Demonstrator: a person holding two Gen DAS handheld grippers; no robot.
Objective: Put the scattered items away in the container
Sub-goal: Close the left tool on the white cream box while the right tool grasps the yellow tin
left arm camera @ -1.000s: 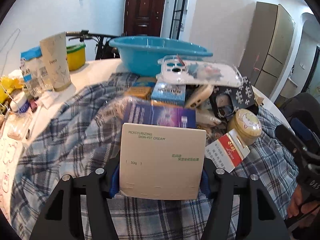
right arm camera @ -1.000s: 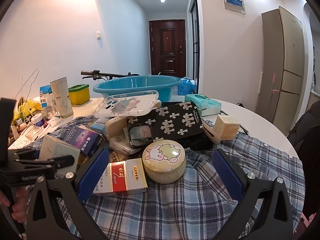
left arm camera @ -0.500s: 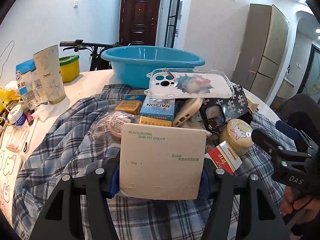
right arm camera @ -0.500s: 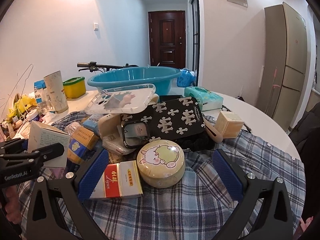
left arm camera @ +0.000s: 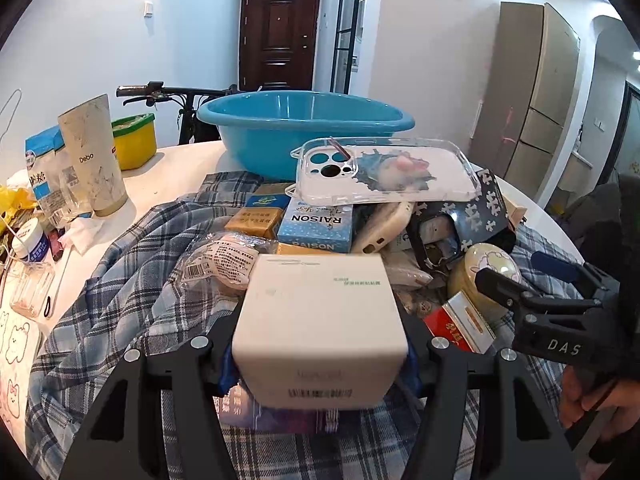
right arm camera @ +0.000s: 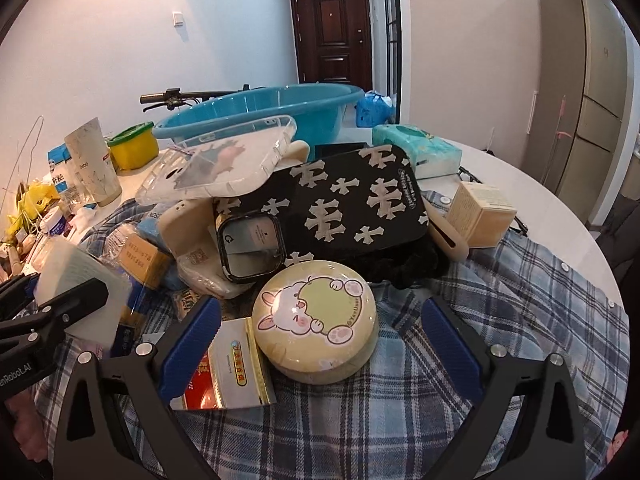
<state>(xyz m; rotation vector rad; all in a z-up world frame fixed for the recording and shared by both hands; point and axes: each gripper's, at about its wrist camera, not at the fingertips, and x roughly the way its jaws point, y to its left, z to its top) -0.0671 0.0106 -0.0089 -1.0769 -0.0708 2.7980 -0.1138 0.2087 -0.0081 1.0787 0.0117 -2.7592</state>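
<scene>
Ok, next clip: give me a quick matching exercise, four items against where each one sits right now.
1. white cardboard box
2. round yellow tin with a cartoon lid
3. clear plastic phone case
4. blue plastic basin

a. on top of the pile
b. behind the pile on the table
c. clamped in the left tongs
d. between the open right tongs

Pairs: 1-c, 2-d, 3-a, 4-b

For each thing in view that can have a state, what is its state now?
Left gripper: shut on the white box.
Right gripper: open around the round tin, lid on.
Blue basin: upright; its inside is hidden.
Clear phone case: on top of the pile.
Door: closed.
</scene>
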